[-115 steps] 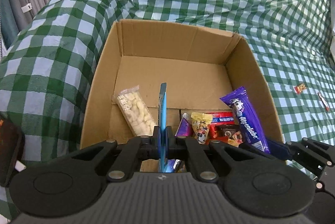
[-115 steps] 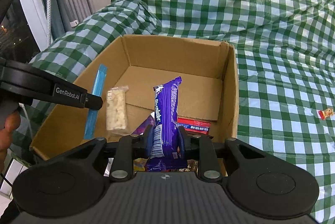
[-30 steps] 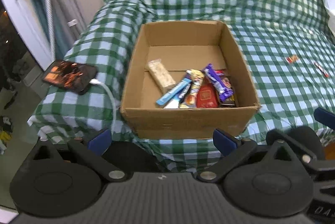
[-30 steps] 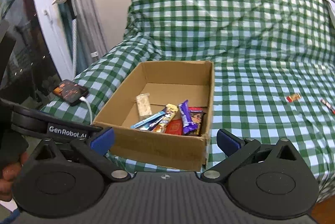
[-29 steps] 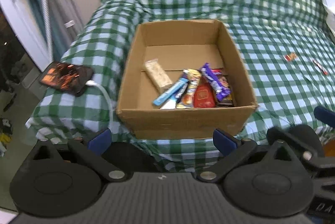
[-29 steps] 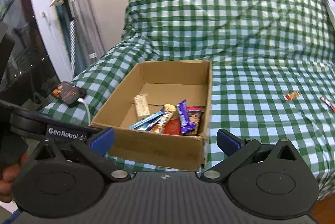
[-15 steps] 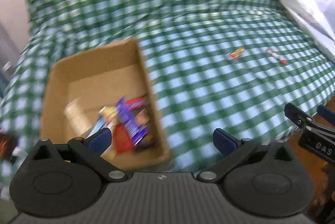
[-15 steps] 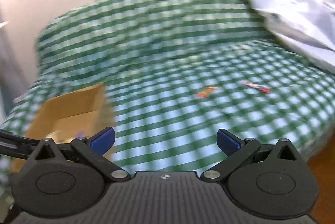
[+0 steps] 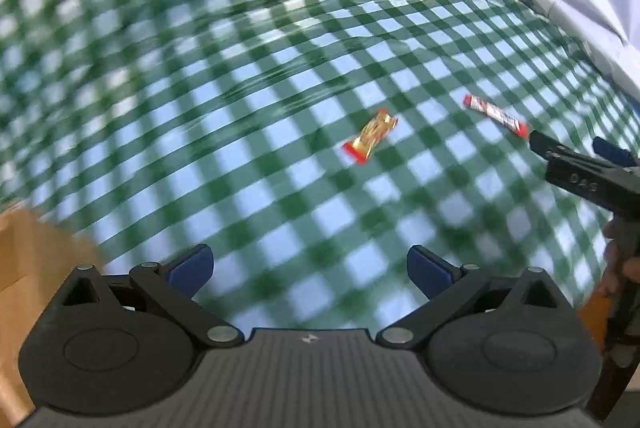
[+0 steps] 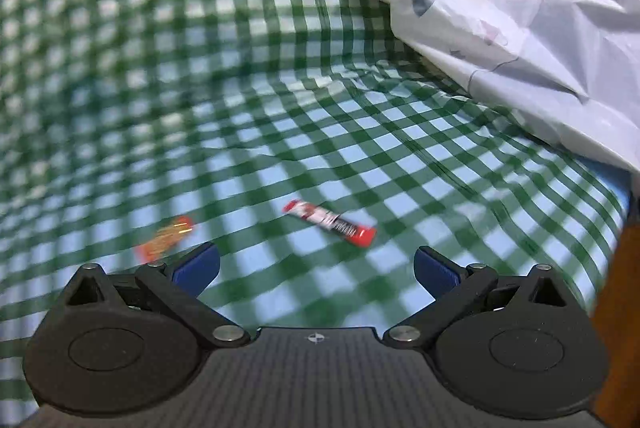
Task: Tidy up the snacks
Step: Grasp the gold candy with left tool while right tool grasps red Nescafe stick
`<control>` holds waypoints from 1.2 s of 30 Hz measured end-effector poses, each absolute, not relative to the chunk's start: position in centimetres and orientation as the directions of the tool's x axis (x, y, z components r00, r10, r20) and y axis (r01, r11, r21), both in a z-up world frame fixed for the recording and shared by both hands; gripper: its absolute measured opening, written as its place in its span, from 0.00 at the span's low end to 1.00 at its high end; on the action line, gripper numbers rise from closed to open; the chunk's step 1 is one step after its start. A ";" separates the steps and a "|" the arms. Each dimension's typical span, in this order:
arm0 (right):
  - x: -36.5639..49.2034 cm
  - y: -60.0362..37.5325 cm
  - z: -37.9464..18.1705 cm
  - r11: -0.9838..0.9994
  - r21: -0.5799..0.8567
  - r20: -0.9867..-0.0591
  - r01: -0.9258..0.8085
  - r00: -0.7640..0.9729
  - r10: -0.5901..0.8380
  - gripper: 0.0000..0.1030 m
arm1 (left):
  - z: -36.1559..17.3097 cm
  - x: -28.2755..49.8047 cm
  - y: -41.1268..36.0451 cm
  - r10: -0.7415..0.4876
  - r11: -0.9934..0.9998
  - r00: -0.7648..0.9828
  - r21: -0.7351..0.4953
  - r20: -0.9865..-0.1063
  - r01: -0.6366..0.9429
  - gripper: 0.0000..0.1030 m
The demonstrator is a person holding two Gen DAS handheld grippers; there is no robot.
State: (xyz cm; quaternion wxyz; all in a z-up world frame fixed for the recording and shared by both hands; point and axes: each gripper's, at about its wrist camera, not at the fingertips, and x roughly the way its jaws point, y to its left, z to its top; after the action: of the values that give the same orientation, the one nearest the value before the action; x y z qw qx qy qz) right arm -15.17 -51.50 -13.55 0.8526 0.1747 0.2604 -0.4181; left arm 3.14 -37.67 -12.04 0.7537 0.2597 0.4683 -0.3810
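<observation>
The left gripper (image 9: pixel 308 264) was spread wide and empty, its blue pads far apart. The right gripper (image 10: pixel 316 270) was likewise parted wide (nothing between its fingers), with a hand (image 9: pixel 624 262) gripping its handle.

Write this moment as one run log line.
left gripper: open, empty | right gripper: open, empty | gold snack, red bar: loose on cloth | box: at left edge

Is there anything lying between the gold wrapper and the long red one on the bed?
Nothing but bare checked cloth separates the gold wrapper from the long red wrapper; the left wrist view shows it best.
</observation>
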 end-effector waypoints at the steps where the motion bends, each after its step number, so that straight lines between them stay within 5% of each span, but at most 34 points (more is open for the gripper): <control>1: -14.5 -52.7 -14.5 0.591 0.075 -0.586 0.803 0.515 -0.625 0.99 | -13.2 3.9 -39.1 -0.337 0.571 0.260 0.023 -0.905 0.821 1.00; 9: -9.5 -58.8 -21.1 0.644 -0.021 -0.598 0.765 0.506 -0.622 0.99 | -20.9 9.2 -46.9 -0.339 0.621 0.195 -0.063 -0.920 0.781 0.97; 18: -10.0 -59.9 -22.5 0.647 0.038 -0.593 0.762 0.538 -0.599 0.98 | -23.6 10.8 -49.5 -0.299 0.603 0.238 0.010 -0.924 0.798 0.96; 19: -9.9 -59.8 -22.3 0.655 0.041 -0.586 0.754 0.549 -0.595 0.82 | -23.4 10.8 -49.6 -0.303 0.601 0.242 0.013 -0.922 0.799 0.90; 20: -9.9 -59.5 -21.9 0.671 0.046 -0.574 0.740 0.569 -0.589 0.65 | -23.0 10.8 -49.5 -0.311 0.598 0.254 0.019 -0.916 0.801 0.67; 21: -9.5 -59.2 -21.6 0.693 0.040 -0.576 0.720 0.583 -0.573 0.24 | -22.5 10.8 -49.4 -0.325 0.594 0.263 0.021 -0.908 0.804 0.26; 22: -9.2 -58.8 -21.3 0.704 0.033 -0.590 0.709 0.582 -0.559 0.15 | -22.2 11.0 -49.2 -0.330 0.588 0.243 0.003 -0.912 0.809 0.05; 23: -9.0 -58.6 -21.1 0.713 0.042 -0.598 0.700 0.589 -0.544 0.15 | -22.1 11.5 -49.1 -0.329 0.592 0.194 -0.042 -0.924 0.805 0.00; 30: -10.2 -56.3 -18.7 0.731 0.079 -0.583 0.678 0.626 -0.518 0.11 | -18.1 11.4 -45.1 -0.435 0.606 0.169 -0.149 -0.884 0.782 0.00; 34: -12.0 -54.2 -16.8 0.735 0.111 -0.563 0.669 0.652 -0.508 0.11 | -15.9 10.5 -44.0 -0.482 0.581 0.232 -0.110 -0.845 0.807 0.00; 35: -12.2 -53.7 -16.7 0.733 0.108 -0.568 0.672 0.647 -0.509 0.11 | -15.5 10.0 -44.3 -0.491 0.550 0.264 -0.060 -0.831 0.833 0.02; 36: -12.5 -53.3 -16.6 0.727 0.099 -0.581 0.679 0.633 -0.512 0.11 | -15.4 9.4 -45.0 -0.496 0.505 0.291 0.001 -0.818 0.863 0.16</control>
State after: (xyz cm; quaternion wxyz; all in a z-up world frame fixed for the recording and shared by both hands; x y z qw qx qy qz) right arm -12.46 -53.32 -16.64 0.8900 0.1560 0.2675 -0.3346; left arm 9.42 -44.97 -15.41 0.7700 0.2295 0.3995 -0.4414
